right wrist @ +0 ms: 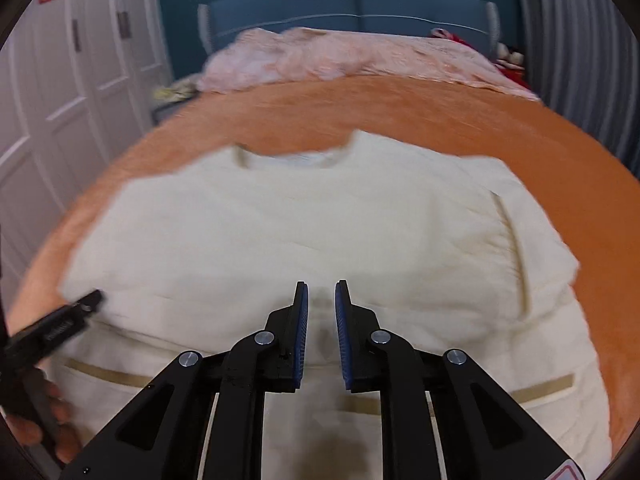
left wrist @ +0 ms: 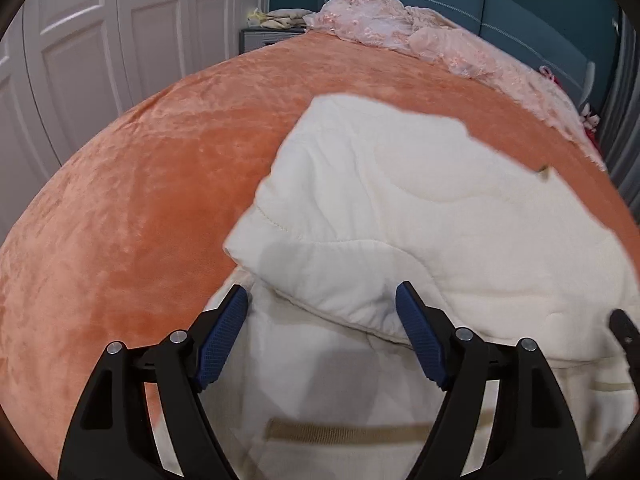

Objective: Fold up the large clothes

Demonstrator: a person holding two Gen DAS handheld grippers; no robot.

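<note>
A cream quilted jacket (right wrist: pixel 304 220) lies on an orange bed cover (right wrist: pixel 420 108), collar at the far side, with tan pocket strips near me. In the left wrist view the jacket (left wrist: pixel 420 208) has a sleeve folded across its body. My left gripper (left wrist: pixel 322 300) is open wide and empty, just above the folded sleeve's edge. My right gripper (right wrist: pixel 322 296) hovers over the jacket's middle, its jaws a narrow gap apart with nothing between them. The left gripper also shows at the left edge of the right wrist view (right wrist: pixel 60 328), and part of the right one shows at the right edge of the left wrist view (left wrist: pixel 624 328).
The orange bed cover (left wrist: pixel 140 200) stretches out to the left. A crumpled pink lace cloth (left wrist: pixel 400 24) lies at the head of the bed, against a blue headboard (right wrist: pixel 352 4). White wardrobe doors (left wrist: pixel 100 40) stand on the left, grey curtains (right wrist: pixel 580 60) on the right.
</note>
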